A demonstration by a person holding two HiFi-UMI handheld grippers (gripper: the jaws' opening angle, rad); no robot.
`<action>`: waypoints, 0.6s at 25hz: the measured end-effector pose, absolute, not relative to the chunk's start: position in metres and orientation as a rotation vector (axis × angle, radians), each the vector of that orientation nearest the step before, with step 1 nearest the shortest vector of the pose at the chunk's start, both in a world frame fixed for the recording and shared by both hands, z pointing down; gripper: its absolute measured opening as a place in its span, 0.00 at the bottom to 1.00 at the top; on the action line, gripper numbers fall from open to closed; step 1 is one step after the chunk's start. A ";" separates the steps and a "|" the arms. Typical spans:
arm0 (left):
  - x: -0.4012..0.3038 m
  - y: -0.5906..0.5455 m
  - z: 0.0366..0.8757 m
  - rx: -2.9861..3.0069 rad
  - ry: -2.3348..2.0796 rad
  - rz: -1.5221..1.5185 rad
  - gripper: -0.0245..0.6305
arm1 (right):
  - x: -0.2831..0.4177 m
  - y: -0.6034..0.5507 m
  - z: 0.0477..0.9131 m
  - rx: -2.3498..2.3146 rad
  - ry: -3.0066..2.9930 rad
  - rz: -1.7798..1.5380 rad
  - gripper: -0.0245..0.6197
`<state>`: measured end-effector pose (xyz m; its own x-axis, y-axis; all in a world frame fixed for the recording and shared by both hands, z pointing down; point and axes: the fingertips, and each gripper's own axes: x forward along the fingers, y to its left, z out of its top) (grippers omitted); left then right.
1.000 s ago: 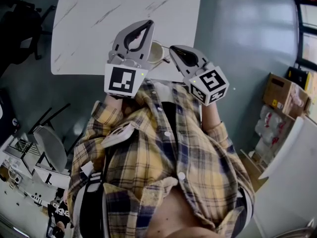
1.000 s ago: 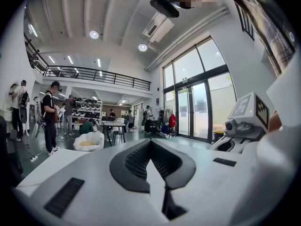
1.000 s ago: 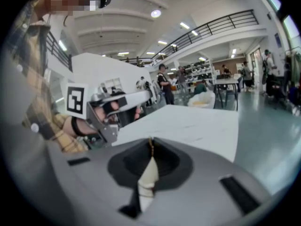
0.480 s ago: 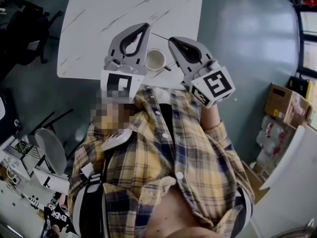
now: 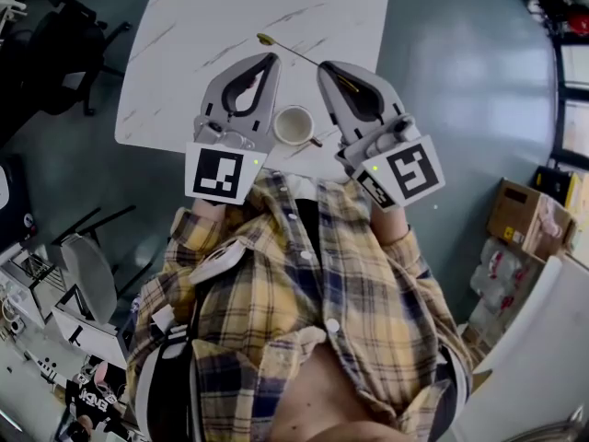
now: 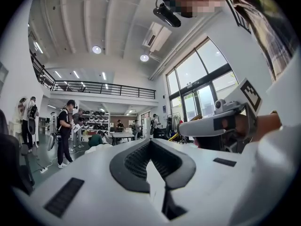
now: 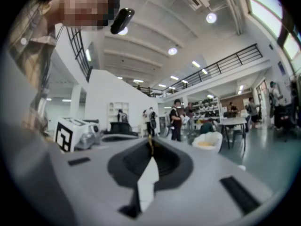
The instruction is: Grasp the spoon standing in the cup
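A white cup (image 5: pixel 294 124) stands near the front edge of the white marble table (image 5: pixel 212 35), between my two grippers in the head view. A thin golden spoon (image 5: pixel 287 49) sticks out over the table, clear of the cup. Its bowl points far left and its handle is pinched at the tip of my right gripper (image 5: pixel 325 66). In the right gripper view the spoon (image 7: pixel 150 144) shows as a thin gold sliver between the shut jaws of that gripper (image 7: pixel 150 149), which points up at the hall. My left gripper (image 5: pixel 268 60) is shut and holds nothing (image 6: pixel 151 143).
A dark office chair (image 5: pixel 46 40) stands left of the table. Cardboard boxes (image 5: pixel 520 212) sit on the grey floor at the right. A folding chair (image 5: pixel 92 279) is at the lower left. Several people stand in the hall (image 6: pixel 63 131).
Both grippers have come nearer and spread apart, uncovering the cup. The spoon now shows out of the cup, sticking out from the right gripper's tip over the table.
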<state>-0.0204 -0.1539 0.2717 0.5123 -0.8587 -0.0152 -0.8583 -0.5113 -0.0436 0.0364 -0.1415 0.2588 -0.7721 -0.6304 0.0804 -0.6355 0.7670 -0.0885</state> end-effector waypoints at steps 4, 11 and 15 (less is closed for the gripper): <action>-0.019 -0.152 0.272 -2.681 1.527 -0.048 0.06 | 0.037 -0.142 0.247 1.038 -2.945 0.153 0.09; -0.019 -0.150 0.278 -2.711 1.545 -0.061 0.06 | 0.036 -0.140 0.233 1.042 -2.995 0.125 0.09; -0.014 -0.149 0.278 -2.720 1.518 -0.055 0.06 | 0.042 -0.137 0.227 1.065 -3.006 0.122 0.09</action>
